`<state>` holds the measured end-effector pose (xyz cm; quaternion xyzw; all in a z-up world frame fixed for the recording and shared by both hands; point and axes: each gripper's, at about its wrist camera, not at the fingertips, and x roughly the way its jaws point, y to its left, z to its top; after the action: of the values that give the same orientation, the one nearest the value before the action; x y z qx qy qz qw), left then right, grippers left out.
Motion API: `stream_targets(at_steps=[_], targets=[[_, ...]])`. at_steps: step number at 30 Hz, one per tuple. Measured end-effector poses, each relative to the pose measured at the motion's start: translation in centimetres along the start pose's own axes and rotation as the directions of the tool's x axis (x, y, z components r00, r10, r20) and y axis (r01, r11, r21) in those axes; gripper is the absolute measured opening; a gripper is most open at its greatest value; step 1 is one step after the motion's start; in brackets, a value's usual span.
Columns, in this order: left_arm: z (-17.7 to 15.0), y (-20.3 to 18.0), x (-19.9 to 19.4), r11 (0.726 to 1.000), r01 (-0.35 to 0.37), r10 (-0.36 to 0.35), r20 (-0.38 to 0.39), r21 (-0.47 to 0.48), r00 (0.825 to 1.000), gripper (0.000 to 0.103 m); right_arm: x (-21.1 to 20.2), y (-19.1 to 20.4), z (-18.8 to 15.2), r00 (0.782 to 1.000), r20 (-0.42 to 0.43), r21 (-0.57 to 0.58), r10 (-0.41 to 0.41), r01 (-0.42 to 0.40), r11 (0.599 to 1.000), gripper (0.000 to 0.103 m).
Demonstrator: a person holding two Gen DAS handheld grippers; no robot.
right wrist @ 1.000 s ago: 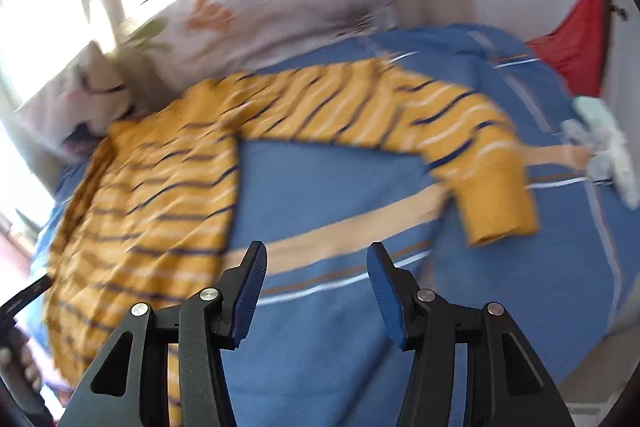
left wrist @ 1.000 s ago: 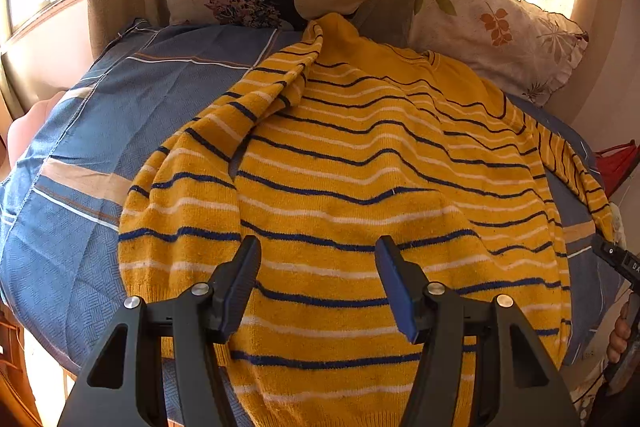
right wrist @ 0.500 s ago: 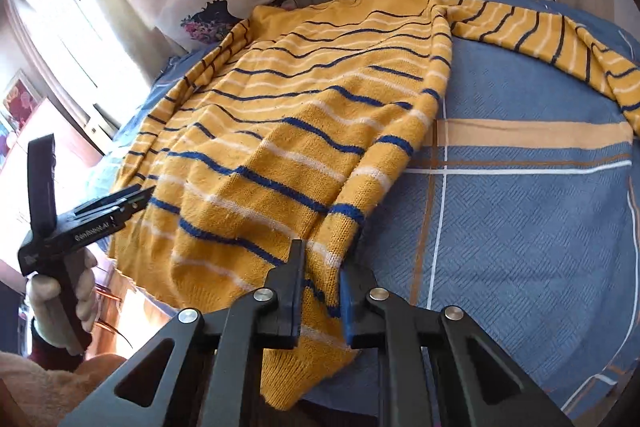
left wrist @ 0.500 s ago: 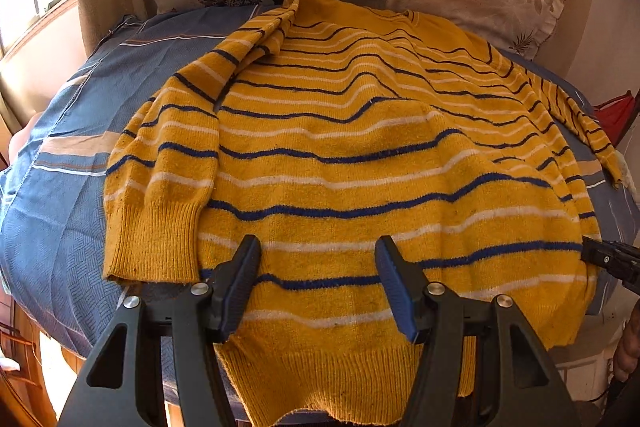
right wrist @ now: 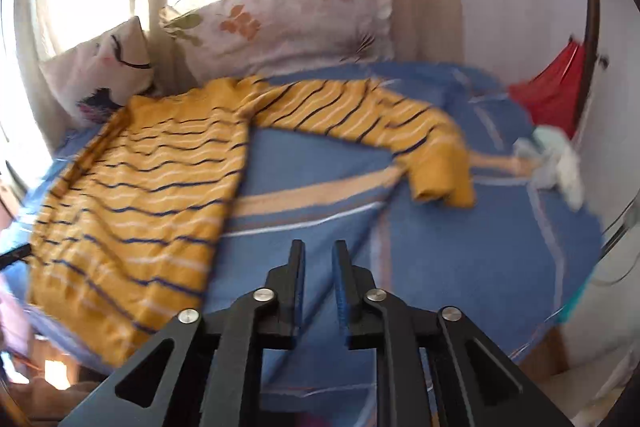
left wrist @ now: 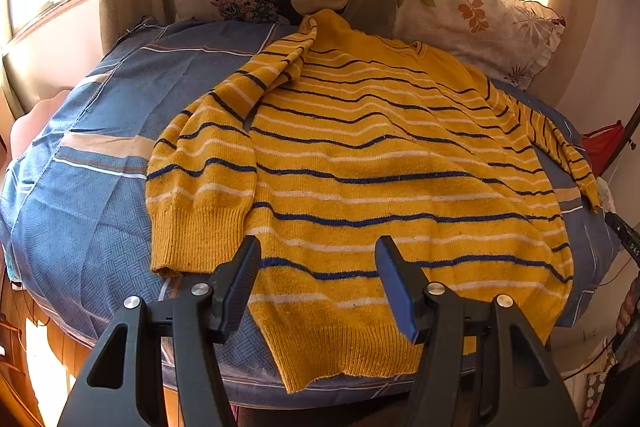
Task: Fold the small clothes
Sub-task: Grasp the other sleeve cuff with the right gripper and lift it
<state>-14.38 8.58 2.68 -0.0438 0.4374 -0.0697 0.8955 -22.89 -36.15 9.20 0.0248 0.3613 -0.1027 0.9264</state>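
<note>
Sweater (left wrist: 360, 179): is lying spread flat on the blue bedspread (left wrist: 80, 227), collar toward the pillows (left wrist: 472, 11), ribbed hem hanging slightly over the near edge of the bed.

Near sleeve (left wrist: 200, 187): is lying folded along the body's left side, cuff just beside the left gripper.

Far sleeve (right wrist: 380, 123): is stretching away across the bedspread toward the right, its cuff resting well apart from the body and near a pale bundle of cloth (right wrist: 556, 163).

Left gripper (left wrist: 316, 283): is hovering over the hem with its jaws spread wide, gripping nothing.

Right gripper (right wrist: 319, 283): is hanging above bare bedspread with its jaws drawn nearly together, a narrow gap showing and nothing between them; the view is blurring, so fine detail is uncertain.

Risk, hem: the overhanging edge is likely to slide off the bed if the body is being tugged toward the person.

Risk, far sleeve: narrow jaws are likely to push the knit rather than pinch it; they need opening before a reach.

Risk, bedspread: a low pinch is liable to catch the cover with the knit and drag both.

Risk, near sleeve: lifting the hem one-handed is likely to spill the folded sleeve outward.
</note>
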Motion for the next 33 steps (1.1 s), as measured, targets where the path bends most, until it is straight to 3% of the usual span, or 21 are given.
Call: stream_targets(at_steps=[1, 3, 9, 10, 11, 13, 16, 20, 23, 25, 28, 31, 33], targets=[[0.2, -0.1, 0.3, 1.0, -0.002, 0.002, -0.004, -0.003, 1.0, 0.058, 0.6, -0.3, 0.7, 0.996, 0.023, -0.05, -0.082, 0.083, 0.995, 0.043], [0.4, -0.5, 0.8, 1.0, -0.004, 0.004, -0.012, -0.01, 1.0, 0.058, 2.5, -1.0, 1.4, 0.974, 0.06, -0.163, -0.219, 0.226, 0.96, 0.045], [1.0, -1.7, 2.0, 1.0, -0.031, 0.031, -0.032, 0.004, 0.999, 0.058, 7.8, -3.0, 1.6, 0.961, 0.008, -0.321, -0.278, 0.266, 0.909, 0.044], [1.2, -1.8, 2.1, 0.999, -0.035, 0.035, -0.034, 0.002, 0.999, 0.058, 8.5, -3.3, 1.5, 0.958, -0.007, -0.334, -0.288, 0.27, 0.903, 0.04], [1.4, -1.9, 2.2, 0.999, -0.039, 0.039, -0.034, -0.001, 0.999, 0.058, 9.2, -3.9, 1.8, 0.96, -0.036, -0.32, -0.277, 0.252, 0.913, 0.01], [2.0, -1.9, 2.4, 0.999, -0.041, 0.041, -0.032, -0.013, 0.999, 0.058, 9.1, -5.8, 2.7, 0.978, -0.083, -0.208, -0.19, 0.17, 0.963, 0.008], [3.0, -1.7, 2.4, 0.999, -0.029, 0.029, -0.026, -0.035, 0.999, 0.058, 6.8, -9.9, 5.7, 0.995, -0.039, 0.023, -0.088, 0.089, 0.996, 0.008], [4.3, -0.9, 1.8, 0.998, -0.015, 0.016, 0.011, -0.068, 1.0, 0.058, 3.8, -17.4, 10.0, 0.994, 0.027, 0.299, -0.11, 0.097, 0.949, 0.008], [4.9, 0.2, 1.4, 0.995, -0.005, 0.008, 0.033, -0.096, 0.999, 0.058, 3.0, -21.0, 11.7, 0.986, 0.004, 0.417, -0.168, 0.151, 0.896, 0.008], [5.1, 1.2, 1.2, 0.994, -0.001, 0.005, 0.042, -0.114, 0.999, 0.058, 4.0, -21.8, 12.2, 0.992, -0.052, 0.475, -0.111, 0.122, 0.871, 0.008], [5.1, 2.8, 1.1, 0.99, 0.004, 0.003, 0.049, -0.142, 0.999, 0.058, 6.1, -19.3, 11.8, 0.988, -0.153, 0.499, 0.005, 0.073, 0.864, 0.008], [5.1, 4.9, 0.8, 0.983, 0.016, -0.006, 0.057, -0.181, 0.998, 0.058, 8.4, -14.0, 11.9, 0.957, -0.199, 0.517, 0.212, -0.081, 0.852, 0.008], [4.9, 6.4, 0.5, 0.977, 0.024, -0.01, 0.068, -0.21, 0.998, 0.058, 9.4, -9.3, 13.0, 0.928, -0.21, 0.488, 0.307, -0.172, 0.856, 0.008]])
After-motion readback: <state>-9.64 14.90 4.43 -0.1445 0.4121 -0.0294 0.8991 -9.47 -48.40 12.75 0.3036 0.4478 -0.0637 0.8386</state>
